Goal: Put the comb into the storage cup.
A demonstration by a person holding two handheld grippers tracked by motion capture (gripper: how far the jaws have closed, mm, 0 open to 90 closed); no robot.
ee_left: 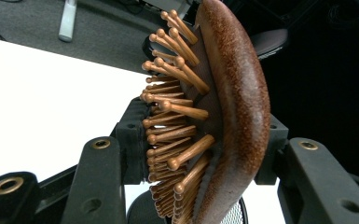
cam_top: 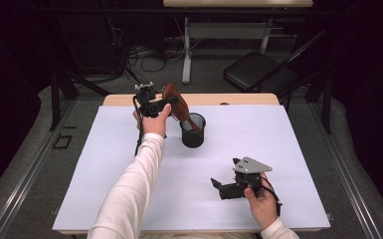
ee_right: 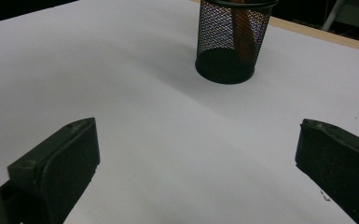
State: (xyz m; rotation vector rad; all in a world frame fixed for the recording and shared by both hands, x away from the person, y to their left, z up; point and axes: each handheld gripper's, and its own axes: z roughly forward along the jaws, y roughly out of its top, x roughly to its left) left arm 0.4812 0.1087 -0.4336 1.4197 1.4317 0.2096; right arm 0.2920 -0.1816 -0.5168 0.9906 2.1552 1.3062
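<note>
The left gripper (ee_left: 200, 154) clamps a wooden brush (ee_left: 224, 107) by its head, pins (ee_left: 172, 116) facing left, above a mesh cup (ee_left: 235, 215) on the white table (ee_left: 42, 102).

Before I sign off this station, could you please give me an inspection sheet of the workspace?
Surface: white table top, bare around the job's things.
Job's things: wooden hairbrush, handle inside the black mesh cup, which stands upright.
Clutter: nothing seen.
Grippers: left gripper shut on the hairbrush head; right gripper open, empty, low over the table.
Cables: black cable hangs from the left gripper.
Surroundings: folding chair and desk legs beyond the table.
</note>
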